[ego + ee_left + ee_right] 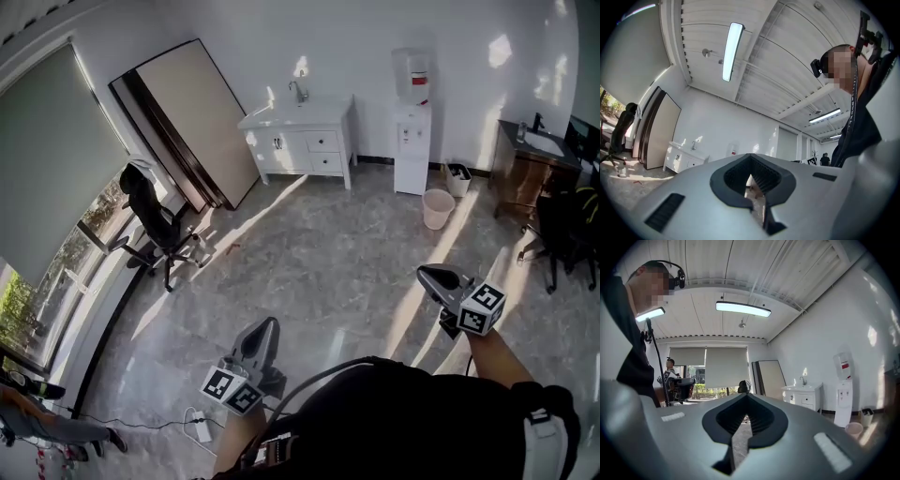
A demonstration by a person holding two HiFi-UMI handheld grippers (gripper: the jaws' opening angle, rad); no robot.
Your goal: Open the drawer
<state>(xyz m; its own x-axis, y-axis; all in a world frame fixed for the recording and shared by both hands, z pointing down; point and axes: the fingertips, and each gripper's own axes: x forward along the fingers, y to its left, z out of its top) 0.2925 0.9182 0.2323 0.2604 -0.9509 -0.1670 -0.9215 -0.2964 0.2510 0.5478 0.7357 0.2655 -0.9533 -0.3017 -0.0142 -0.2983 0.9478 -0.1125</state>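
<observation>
A white sink cabinet (300, 141) stands against the far wall, with two shut drawers (324, 152) on its right half. It also shows small in the left gripper view as the cabinet (683, 159) and in the right gripper view as the cabinet (804, 396). My left gripper (269, 325) is held low at the left, well short of the cabinet, jaws together with nothing between them (752, 180). My right gripper (428, 275) is at the right, equally far from the cabinet, its jaws (746, 417) meeting with nothing held.
A water dispenser (412, 141) stands right of the cabinet, with a pale bin (437, 208) in front of it. A large board (192, 117) leans on the left wall near a black office chair (155, 220). A dark wooden vanity (527, 169) is at the right. A power strip (200, 427) lies on the floor.
</observation>
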